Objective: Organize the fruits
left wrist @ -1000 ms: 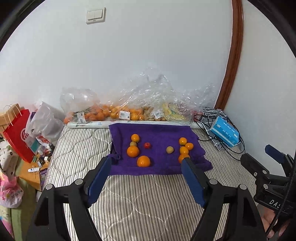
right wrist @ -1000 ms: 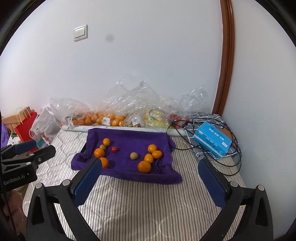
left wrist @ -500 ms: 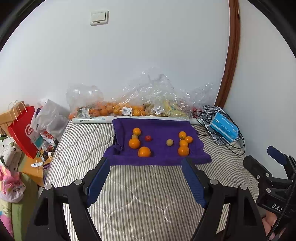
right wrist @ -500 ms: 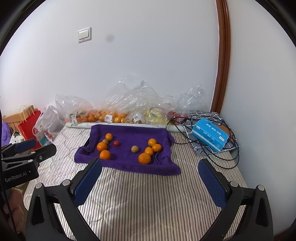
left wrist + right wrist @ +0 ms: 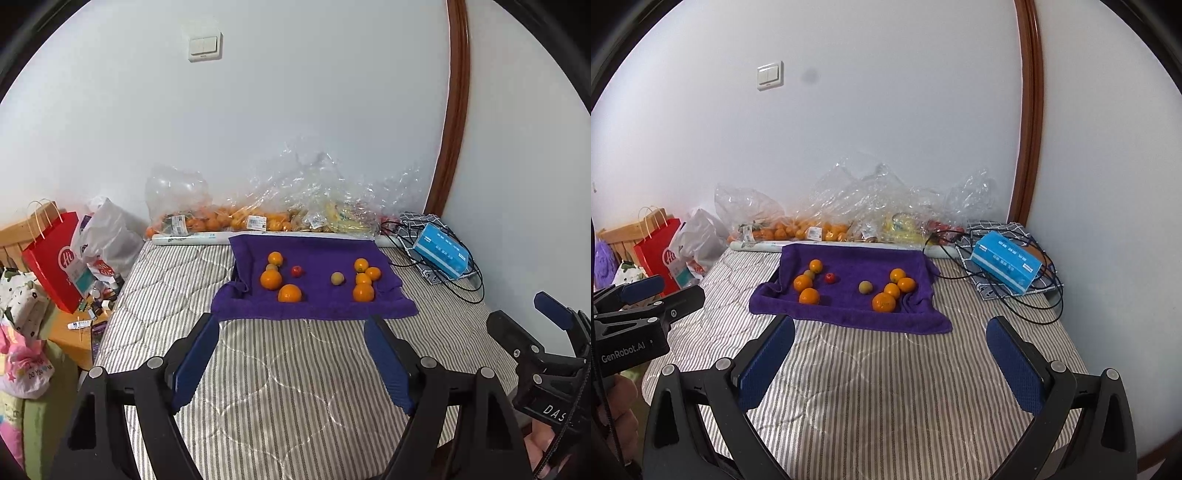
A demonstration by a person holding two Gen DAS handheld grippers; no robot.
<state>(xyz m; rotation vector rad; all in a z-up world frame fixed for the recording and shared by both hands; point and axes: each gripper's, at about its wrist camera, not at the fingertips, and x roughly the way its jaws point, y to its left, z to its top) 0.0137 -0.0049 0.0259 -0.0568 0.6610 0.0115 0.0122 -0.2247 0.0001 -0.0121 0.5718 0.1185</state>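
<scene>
A purple towel (image 5: 317,306) lies on the striped mattress (image 5: 280,376) and carries loose fruit. Several oranges sit in a left group (image 5: 270,279) and a right group (image 5: 363,292). A small red fruit (image 5: 296,271) and a greenish-brown fruit (image 5: 337,278) lie between them. The towel (image 5: 849,314) and both orange groups also show in the right wrist view, left (image 5: 809,296) and right (image 5: 884,302). My left gripper (image 5: 291,328) is open and empty, well short of the towel's front edge. My right gripper (image 5: 890,332) is open wide and empty, also short of the towel.
Clear plastic bags of oranges and other fruit (image 5: 258,221) line the wall behind the towel. A blue box (image 5: 441,253) on black cables lies at the right. A red paper bag (image 5: 55,258) and clutter stand past the mattress's left edge.
Both grippers have pulled back and up from the towel, so the fruit looks smaller and farther away. Both stay open. No fruit has moved.
</scene>
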